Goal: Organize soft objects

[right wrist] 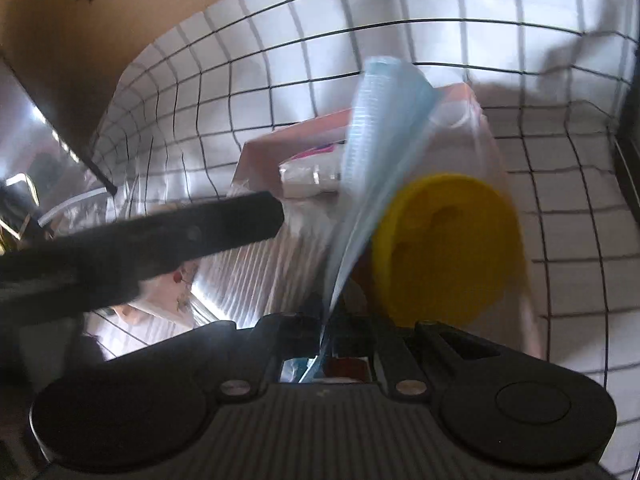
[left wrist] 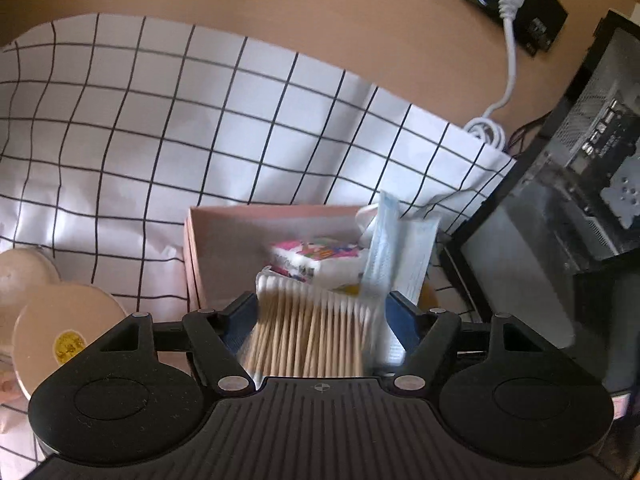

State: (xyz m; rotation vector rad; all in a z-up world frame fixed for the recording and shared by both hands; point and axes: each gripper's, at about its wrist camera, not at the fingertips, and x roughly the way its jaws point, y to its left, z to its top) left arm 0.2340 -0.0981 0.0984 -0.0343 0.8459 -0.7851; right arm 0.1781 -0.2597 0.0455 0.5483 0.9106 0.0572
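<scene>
while the left gripper (left wrist: pixel 318 312) clamps its jaws on a clear pack of cotton swabs (left wrist: pixel 308 332), wooden sticks side by side with white tips fanned forward, the pack hangs just above the near edge of a pink box (left wrist: pixel 224 236). inside the box lie a colourful tissue packet (left wrist: pixel 316 258) and a yellow lid (right wrist: pixel 448 248). the right gripper (right wrist: pixel 326 324) pinches a pale blue face mask (right wrist: pixel 376 128) in its plastic sleeve, rising upright over the box on the grid-patterned surface (left wrist: pixel 120 120).
</scene>
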